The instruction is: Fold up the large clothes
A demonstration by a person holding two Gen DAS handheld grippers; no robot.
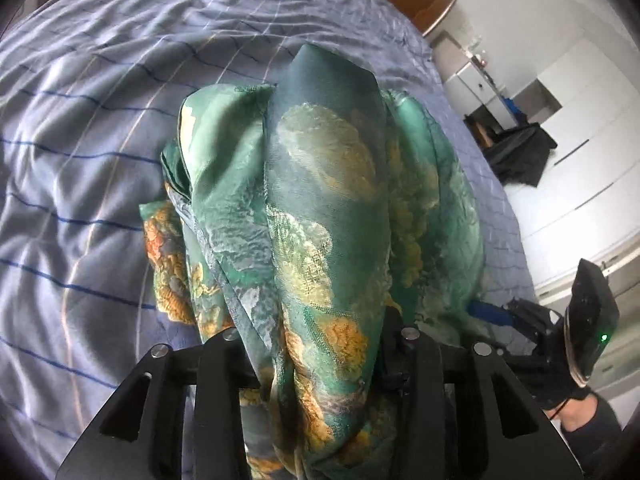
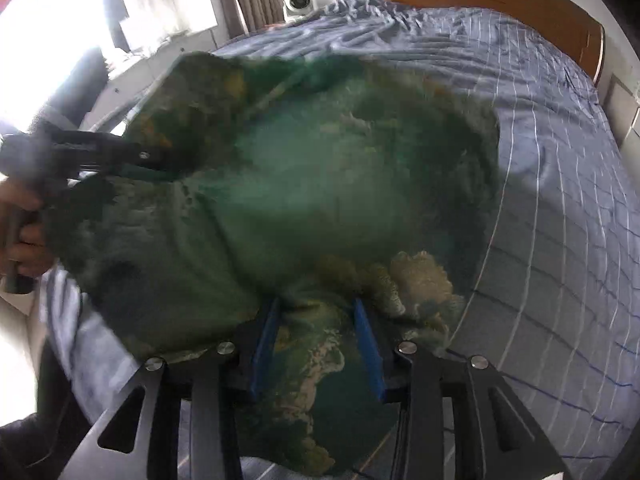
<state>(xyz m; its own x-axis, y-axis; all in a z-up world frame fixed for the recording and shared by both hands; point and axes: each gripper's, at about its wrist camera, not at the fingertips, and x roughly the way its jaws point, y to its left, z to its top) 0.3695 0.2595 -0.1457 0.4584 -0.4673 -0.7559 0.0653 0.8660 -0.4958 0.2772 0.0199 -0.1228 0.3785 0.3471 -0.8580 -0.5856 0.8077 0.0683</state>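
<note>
Green printed garment (image 1: 320,216) drapes over, hiding the left gripper's (image 1: 320,360) fingers.

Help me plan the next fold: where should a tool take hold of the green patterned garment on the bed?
Grip the green garment at its free edge toward the headboard, coming from above. That side lies spread on the blue bedsheet; the near end is already bunched between both tools.
</note>
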